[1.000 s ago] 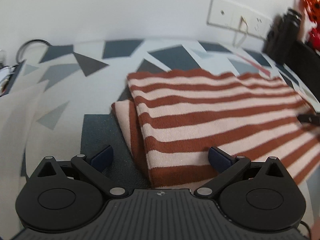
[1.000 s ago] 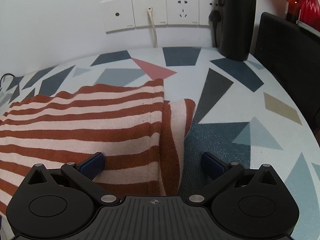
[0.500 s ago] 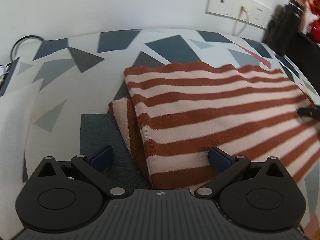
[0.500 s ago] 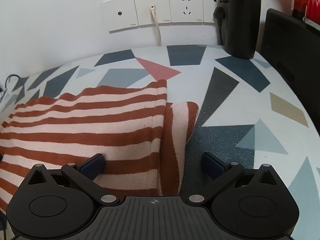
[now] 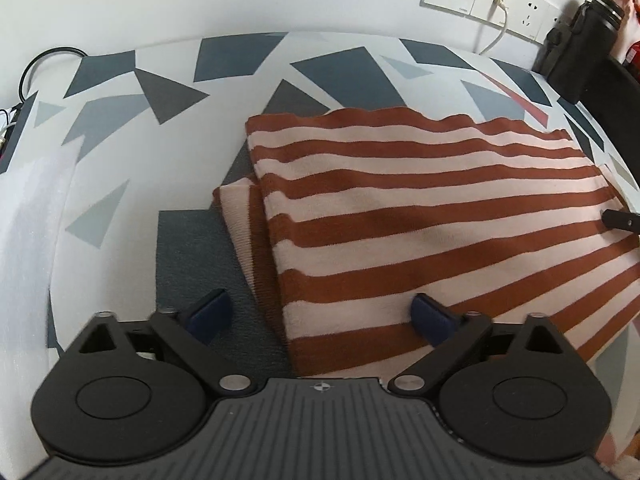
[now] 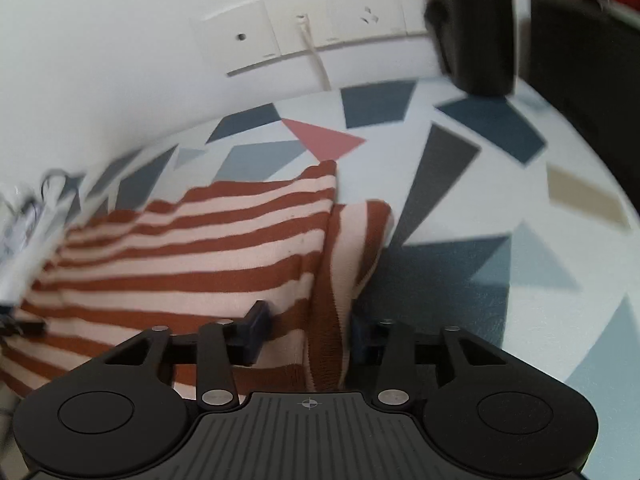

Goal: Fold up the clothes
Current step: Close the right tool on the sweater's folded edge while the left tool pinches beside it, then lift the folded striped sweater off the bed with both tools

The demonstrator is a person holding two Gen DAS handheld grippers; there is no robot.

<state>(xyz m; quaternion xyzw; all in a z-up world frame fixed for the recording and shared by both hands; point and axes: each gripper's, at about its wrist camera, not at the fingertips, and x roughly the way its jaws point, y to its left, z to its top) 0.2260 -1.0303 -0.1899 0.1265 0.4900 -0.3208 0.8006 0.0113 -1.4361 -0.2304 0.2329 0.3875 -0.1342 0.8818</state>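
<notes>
Left wrist view: one striped sweater (image 5: 420, 216), rust and pale pink, lay folded flat on the patterned tabletop (image 5: 120, 160). Its long axis ran left to right across the frame, stripes along that axis, a folded sleeve sticking out under its left edge. The left hand-held gripper (image 5: 322, 316) sat over the sweater's near left corner with jaws wide apart, holding nothing; one blue pad (image 5: 432, 316) was above the cloth, the other above bare tabletop. A tip of the right hand-held gripper (image 5: 622, 220) showed at the far right edge of the sweater. Wall sockets (image 5: 492, 0) with one white cable plugged in, and a black bottle (image 5: 580, 48), stood at the back. No writing was readable.

Right wrist view, blurred: the same sweater (image 6: 200, 248) filled the lower left. The right hand-held gripper (image 6: 308, 332) had its jaws drawn in around the sweater's bunched right edge; whether both pads touched the cloth, cannot tell. Sockets (image 6: 320, 28) showed no legible labels.
</notes>
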